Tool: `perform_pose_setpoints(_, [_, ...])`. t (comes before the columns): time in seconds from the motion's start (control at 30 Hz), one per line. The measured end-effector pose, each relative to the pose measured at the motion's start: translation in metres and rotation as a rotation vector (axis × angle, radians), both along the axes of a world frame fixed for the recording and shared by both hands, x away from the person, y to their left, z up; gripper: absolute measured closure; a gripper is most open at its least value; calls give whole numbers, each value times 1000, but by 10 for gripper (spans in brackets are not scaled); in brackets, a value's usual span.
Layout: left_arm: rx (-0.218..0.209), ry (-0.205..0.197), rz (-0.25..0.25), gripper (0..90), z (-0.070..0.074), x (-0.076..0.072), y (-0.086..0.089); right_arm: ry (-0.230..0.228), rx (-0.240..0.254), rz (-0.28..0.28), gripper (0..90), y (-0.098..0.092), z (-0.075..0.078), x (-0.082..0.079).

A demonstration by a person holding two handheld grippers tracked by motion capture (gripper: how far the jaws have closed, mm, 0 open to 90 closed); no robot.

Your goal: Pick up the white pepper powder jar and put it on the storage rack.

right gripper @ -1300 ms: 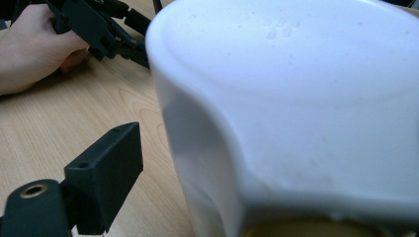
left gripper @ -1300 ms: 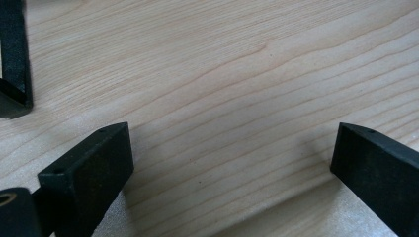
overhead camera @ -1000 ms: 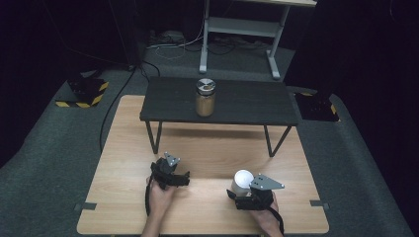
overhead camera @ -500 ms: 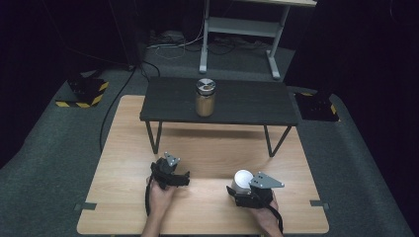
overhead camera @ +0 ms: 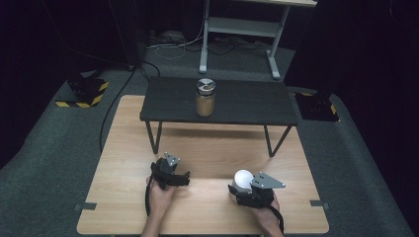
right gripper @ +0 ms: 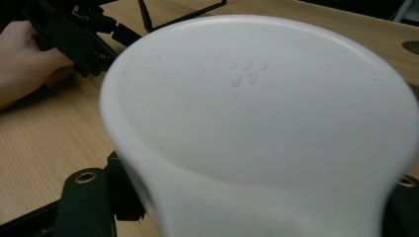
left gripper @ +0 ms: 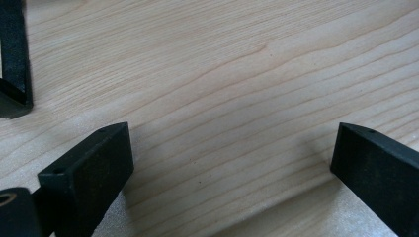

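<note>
On the wooden table (overhead camera: 123,163), right hand-held gripper (overhead camera: 243,190) clasping white cup (overhead camera: 243,178), left hand-held gripper (overhead camera: 182,178) spread wide, empty.

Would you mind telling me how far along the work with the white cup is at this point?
Done: the right claw is shut on the white cup, held low over the wooden table. In hand: the cup fills the right gripper view. The left claw is open, over bare wood. Left: wherever the cup goes; it is far from the jar on the black bench.
</note>
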State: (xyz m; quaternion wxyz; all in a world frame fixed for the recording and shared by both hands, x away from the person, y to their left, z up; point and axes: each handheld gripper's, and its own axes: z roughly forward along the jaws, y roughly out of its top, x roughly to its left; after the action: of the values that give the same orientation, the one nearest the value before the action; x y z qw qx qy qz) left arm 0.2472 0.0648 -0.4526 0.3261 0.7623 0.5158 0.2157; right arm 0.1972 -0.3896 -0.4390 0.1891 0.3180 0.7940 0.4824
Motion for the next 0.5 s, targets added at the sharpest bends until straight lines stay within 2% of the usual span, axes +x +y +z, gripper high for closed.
perform_pose_setpoints(0.5, [0, 0, 0, 26, 0, 0, 0, -17, -4, -4, 301, 1, -1, -3])
